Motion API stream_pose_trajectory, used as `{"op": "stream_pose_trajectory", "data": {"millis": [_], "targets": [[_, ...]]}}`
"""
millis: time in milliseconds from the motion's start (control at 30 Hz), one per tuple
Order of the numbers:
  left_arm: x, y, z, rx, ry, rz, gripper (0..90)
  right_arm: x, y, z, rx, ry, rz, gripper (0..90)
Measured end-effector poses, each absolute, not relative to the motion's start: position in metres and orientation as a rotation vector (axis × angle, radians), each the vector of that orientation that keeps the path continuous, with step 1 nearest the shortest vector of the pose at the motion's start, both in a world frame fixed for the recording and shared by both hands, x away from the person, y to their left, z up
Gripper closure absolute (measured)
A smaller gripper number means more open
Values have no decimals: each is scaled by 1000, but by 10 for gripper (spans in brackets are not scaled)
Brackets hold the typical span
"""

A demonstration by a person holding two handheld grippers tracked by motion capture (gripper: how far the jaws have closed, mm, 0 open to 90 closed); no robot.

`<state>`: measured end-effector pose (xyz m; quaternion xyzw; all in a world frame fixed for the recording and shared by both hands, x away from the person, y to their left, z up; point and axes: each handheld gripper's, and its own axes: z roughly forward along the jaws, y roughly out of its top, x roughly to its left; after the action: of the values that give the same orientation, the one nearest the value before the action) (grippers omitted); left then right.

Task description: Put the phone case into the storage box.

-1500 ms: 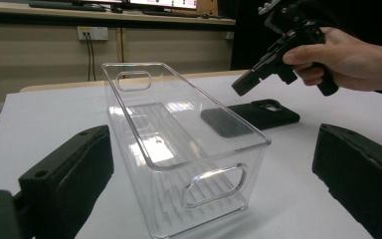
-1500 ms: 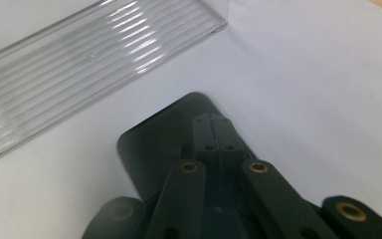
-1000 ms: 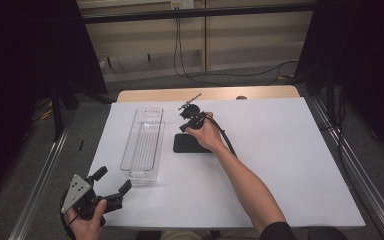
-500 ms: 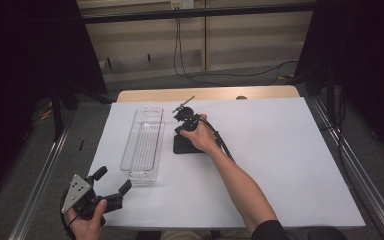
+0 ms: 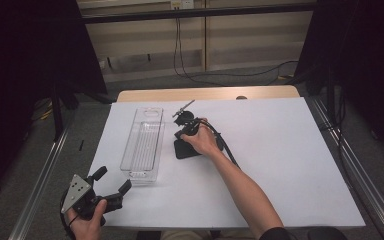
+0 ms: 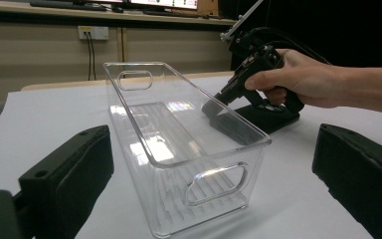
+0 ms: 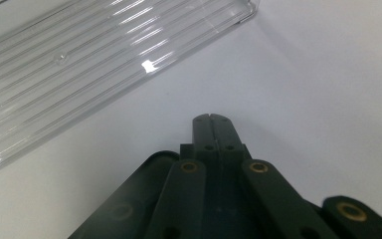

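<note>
Resting mid-frame beside the dark pad (image 5: pixel 186 149), the right gripper (image 7: pixel 211 119) is pressed together, empty; left gripper (image 5: pixel 111 183) spread. The bin (image 5: pixel 142 142) looks light, stiff, slick: grip its rim.

No readable text, label, brand or number anywhere.

Plain and unmarked: clear plastic bin (image 6: pixel 179 149), white worktop (image 5: pixel 280 150) and flat black object (image 5: pixel 186 149) under the right gripper (image 5: pixel 184 131). Bare black pads on the left gripper (image 5: pixel 111 180), bare grey plate on top of it. Wall socket plate (image 6: pixel 91 33) behind the worktop too small for any print to be made out. Brass-ringed holes along the right gripper's linkage, no writing beside them.
</note>
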<state>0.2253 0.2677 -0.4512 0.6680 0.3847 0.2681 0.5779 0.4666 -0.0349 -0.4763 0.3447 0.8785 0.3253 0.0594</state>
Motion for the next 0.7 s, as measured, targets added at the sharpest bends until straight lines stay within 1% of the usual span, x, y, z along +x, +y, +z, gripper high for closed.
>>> {"op": "stream_pose_trajectory", "data": {"millis": [700], "targets": [[225, 267, -451, 1566, 890, 628, 29, 444, -39, -475, 1037, 2686, 994, 900]]}}
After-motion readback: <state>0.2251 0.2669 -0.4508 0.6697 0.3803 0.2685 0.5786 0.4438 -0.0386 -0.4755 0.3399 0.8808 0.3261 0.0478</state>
